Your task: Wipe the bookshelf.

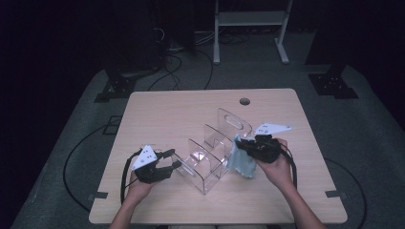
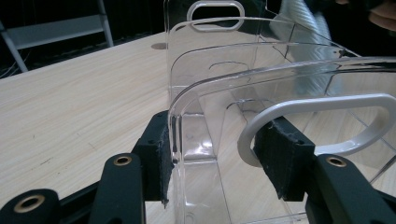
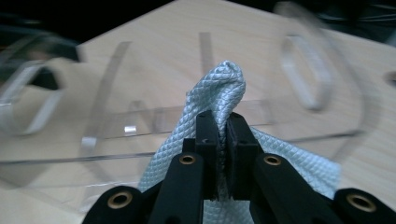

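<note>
Cloth [image 3: 219, 88] sits pinched between my right gripper's [image 3: 223, 122] closed jaws, bunching above the tips. My left gripper [image 2: 219, 154] clamps the clear acrylic rack's [image 2: 261, 74] end panel.

One clear acrylic organizer [image 1: 210, 155], one pale blue cloth [image 1: 240, 160], two tools, one table [image 1: 157, 114]
</note>
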`<state>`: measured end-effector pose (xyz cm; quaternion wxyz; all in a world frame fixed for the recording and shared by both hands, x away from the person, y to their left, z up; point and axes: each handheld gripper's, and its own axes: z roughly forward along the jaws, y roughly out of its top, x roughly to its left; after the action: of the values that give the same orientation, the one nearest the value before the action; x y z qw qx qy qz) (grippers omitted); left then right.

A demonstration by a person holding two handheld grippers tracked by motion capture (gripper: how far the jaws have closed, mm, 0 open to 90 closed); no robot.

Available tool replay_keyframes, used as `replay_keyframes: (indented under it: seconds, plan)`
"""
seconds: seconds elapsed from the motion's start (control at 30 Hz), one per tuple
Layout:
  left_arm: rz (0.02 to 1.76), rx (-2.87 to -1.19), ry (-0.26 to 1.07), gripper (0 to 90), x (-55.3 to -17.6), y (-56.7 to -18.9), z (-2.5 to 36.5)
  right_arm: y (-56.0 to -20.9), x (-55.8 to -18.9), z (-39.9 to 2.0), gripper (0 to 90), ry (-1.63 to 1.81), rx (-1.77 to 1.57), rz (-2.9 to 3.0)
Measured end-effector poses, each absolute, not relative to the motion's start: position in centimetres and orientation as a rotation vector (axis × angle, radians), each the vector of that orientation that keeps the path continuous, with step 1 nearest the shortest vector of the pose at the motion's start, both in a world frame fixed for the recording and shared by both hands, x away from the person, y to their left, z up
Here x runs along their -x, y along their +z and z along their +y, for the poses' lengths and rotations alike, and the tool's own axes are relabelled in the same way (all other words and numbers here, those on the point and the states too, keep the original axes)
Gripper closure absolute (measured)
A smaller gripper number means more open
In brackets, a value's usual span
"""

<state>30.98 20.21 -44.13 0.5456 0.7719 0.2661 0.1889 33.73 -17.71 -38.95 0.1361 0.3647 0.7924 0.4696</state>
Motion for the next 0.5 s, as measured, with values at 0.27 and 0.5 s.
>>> replay_keyframes:
  seconds: [0.27,0.5]
  plan:
    - [0.638,-1.829,0.456,47.7,-30.9,-44.1,20.1,-38.8,-33.4,-16.9,84.6,1.38,-1.048,2.313]
    - [0.647,-1.828,0.463,47.6,-30.9,-44.1,20.0,-39.0,-32.1,-15.5,84.3,1.408,-0.972,2.363]
